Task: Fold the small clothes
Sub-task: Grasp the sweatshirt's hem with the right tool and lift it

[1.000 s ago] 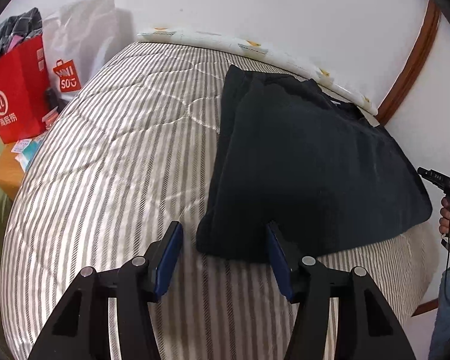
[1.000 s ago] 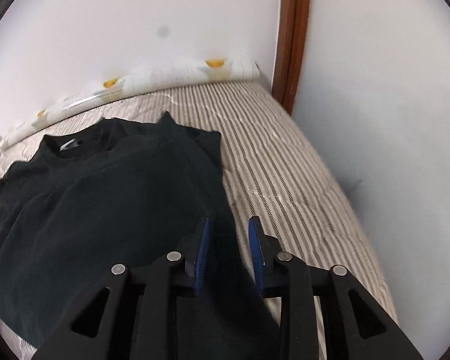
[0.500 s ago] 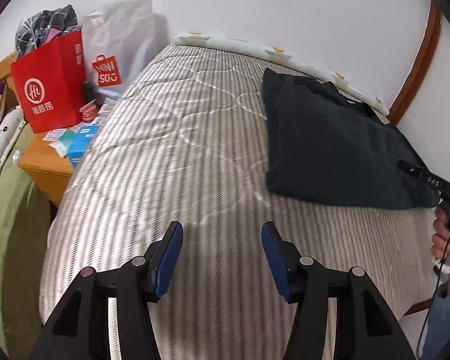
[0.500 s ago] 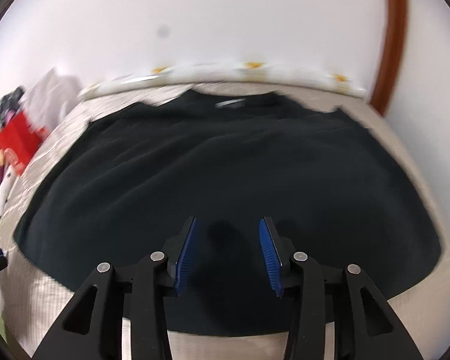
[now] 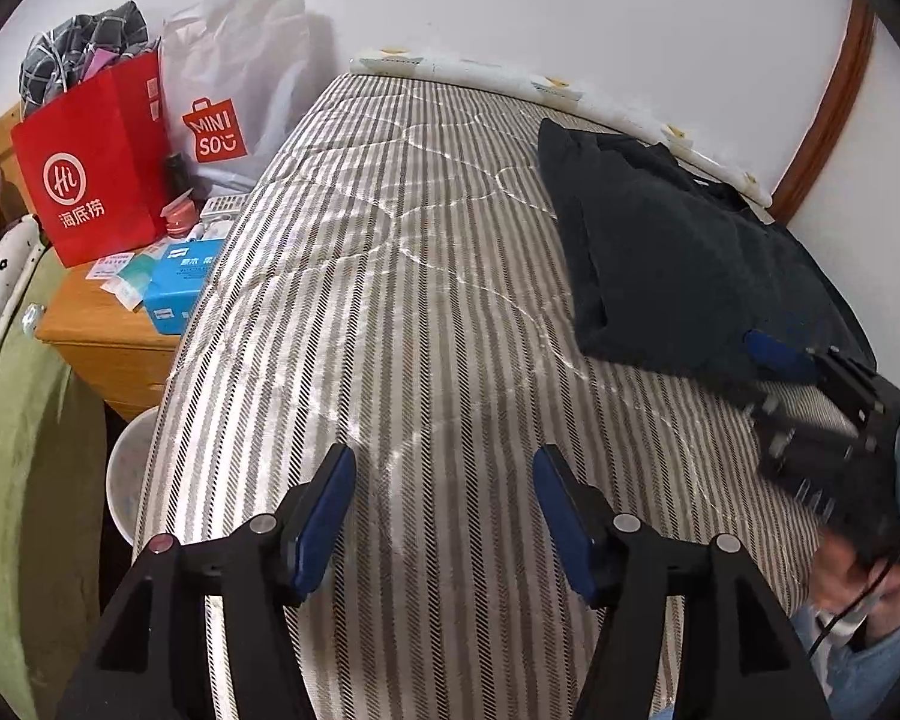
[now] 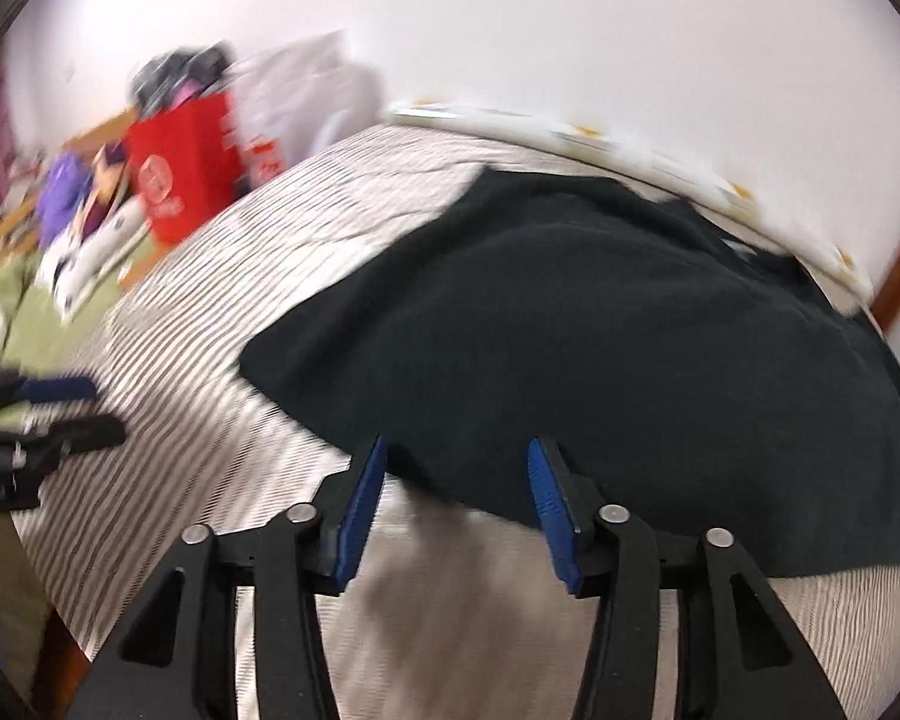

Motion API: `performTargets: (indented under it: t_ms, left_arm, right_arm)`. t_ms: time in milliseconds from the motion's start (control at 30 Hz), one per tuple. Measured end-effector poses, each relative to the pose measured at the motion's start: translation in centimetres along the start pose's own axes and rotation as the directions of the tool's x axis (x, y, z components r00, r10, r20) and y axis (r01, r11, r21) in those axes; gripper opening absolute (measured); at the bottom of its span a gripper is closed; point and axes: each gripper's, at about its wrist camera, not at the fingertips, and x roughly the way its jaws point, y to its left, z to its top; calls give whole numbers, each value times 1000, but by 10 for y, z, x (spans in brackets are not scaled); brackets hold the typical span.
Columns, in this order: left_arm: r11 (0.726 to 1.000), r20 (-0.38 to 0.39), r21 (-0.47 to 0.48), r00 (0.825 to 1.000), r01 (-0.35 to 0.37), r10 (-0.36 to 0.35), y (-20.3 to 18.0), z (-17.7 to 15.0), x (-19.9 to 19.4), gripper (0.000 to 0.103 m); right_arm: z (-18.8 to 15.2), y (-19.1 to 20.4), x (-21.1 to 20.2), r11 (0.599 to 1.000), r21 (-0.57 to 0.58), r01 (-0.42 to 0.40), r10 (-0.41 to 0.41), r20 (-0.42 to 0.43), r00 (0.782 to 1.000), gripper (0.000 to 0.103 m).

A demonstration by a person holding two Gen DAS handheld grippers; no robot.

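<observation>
A black garment point(image 5: 678, 264) lies folded over on the right half of the striped mattress point(image 5: 390, 276). My left gripper point(image 5: 444, 480) hovers over bare mattress well left of it; its jaws are opening with nothing between them. In the right wrist view, blurred by motion, the black garment point(image 6: 600, 348) fills the middle. My right gripper point(image 6: 456, 468) is at the garment's near hem; its jaws are opening and the pads do not press on the cloth. That right gripper point(image 5: 774, 354) also shows in the left wrist view, at the garment's near edge.
A wooden bedside table point(image 5: 102, 330) at the left carries a red paper bag point(image 5: 90, 162), a white bag point(image 5: 234, 72) and small boxes. A white bowl point(image 5: 127, 474) sits below it. A wall runs behind the bed, with a brown door frame point(image 5: 828, 96) at the right.
My left gripper has drawn away leftward from the garment's corner to bare mattress. My right gripper has swung from the garment's right side round to its near hem and widened its jaws.
</observation>
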Motion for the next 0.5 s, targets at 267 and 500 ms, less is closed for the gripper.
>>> performTargets:
  t_ms: [267,500]
  left_arm:
    - [998,-3,-4,998,58,-59,6,10,8,61]
    - [996,3,-15,996,87,-87,9,16,12,62]
  right_arm:
    - [11,61,21,985,-155,72,-71,7,997,59]
    - [35,48,34,992,-106,63,-61,20,998,18]
